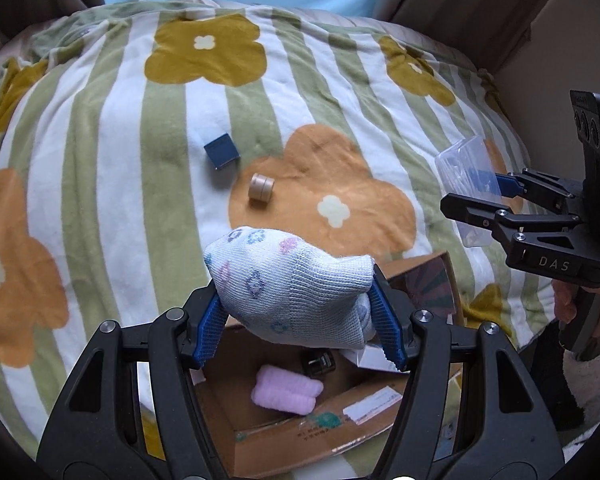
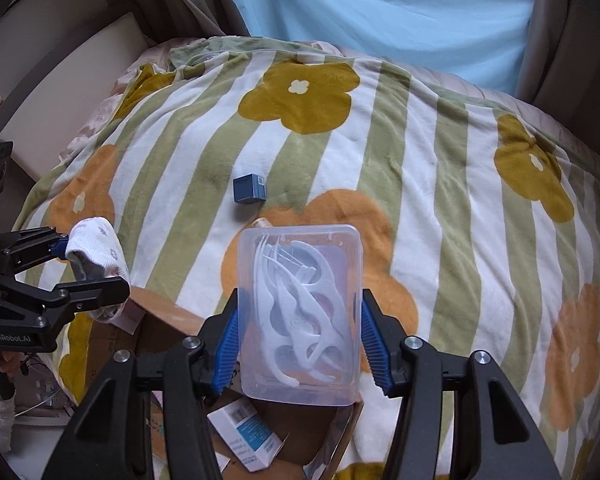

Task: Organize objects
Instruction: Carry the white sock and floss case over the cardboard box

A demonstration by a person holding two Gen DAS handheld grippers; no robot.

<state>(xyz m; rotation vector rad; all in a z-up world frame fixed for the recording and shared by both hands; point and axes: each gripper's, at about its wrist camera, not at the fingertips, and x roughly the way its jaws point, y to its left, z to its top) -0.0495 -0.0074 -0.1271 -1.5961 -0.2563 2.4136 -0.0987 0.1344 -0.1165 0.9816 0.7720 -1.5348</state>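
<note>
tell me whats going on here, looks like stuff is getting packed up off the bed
A person is tidying small items from a flowered blanket into a cardboard box. The left tool grips a white patterned sock above the box, which already holds a pink fuzzy item. The right tool grips a clear plastic case of floss picks. A blue cube and a small tan cylinder lie on the blanket.

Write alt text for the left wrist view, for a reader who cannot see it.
The left tongs grip a rolled white patterned sock above an open cardboard box holding a pink roll. A blue cube and tan spool lie on the flowered blanket; the right tongs hold a clear plastic case.
</note>
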